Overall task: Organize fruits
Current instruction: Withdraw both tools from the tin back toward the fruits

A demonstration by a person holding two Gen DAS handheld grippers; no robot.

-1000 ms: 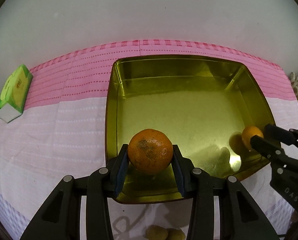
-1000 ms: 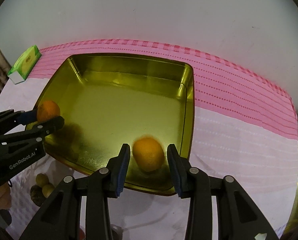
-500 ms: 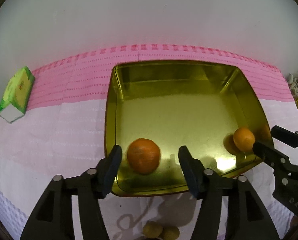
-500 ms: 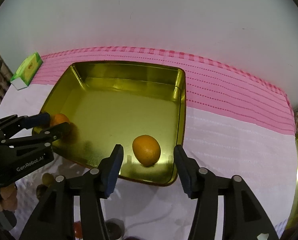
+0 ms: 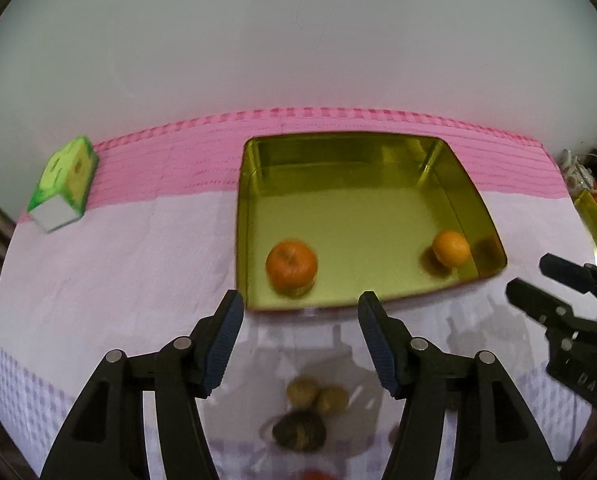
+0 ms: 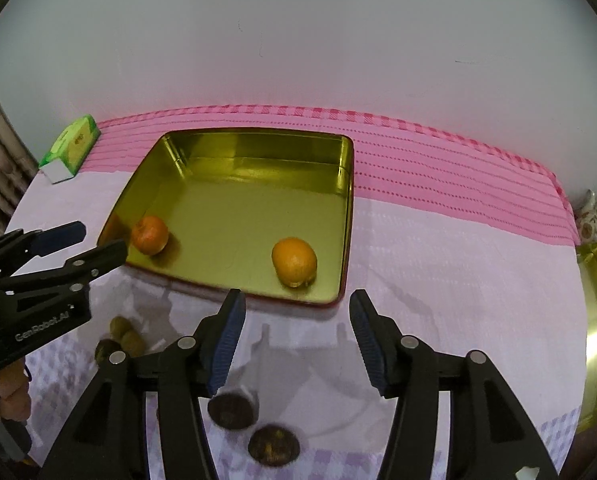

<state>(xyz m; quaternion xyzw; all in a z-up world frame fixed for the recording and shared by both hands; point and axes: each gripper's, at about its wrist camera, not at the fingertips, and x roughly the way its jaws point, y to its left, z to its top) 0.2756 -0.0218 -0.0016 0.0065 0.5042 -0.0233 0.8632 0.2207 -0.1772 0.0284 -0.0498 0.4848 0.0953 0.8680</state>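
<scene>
A plain white wall (image 5: 298, 40) rises behind the surface (image 6: 438, 280), which wears a white cloth (image 5: 118, 264) with a pink-striped far edge.

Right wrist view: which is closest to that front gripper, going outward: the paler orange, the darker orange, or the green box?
From the right gripper, nearest first:
1. Paler orange, just ahead, in the gold tray's near right part.
2. Darker orange, in the tray's near left corner.
3. Green box, far left on the cloth, beyond the tray.
</scene>
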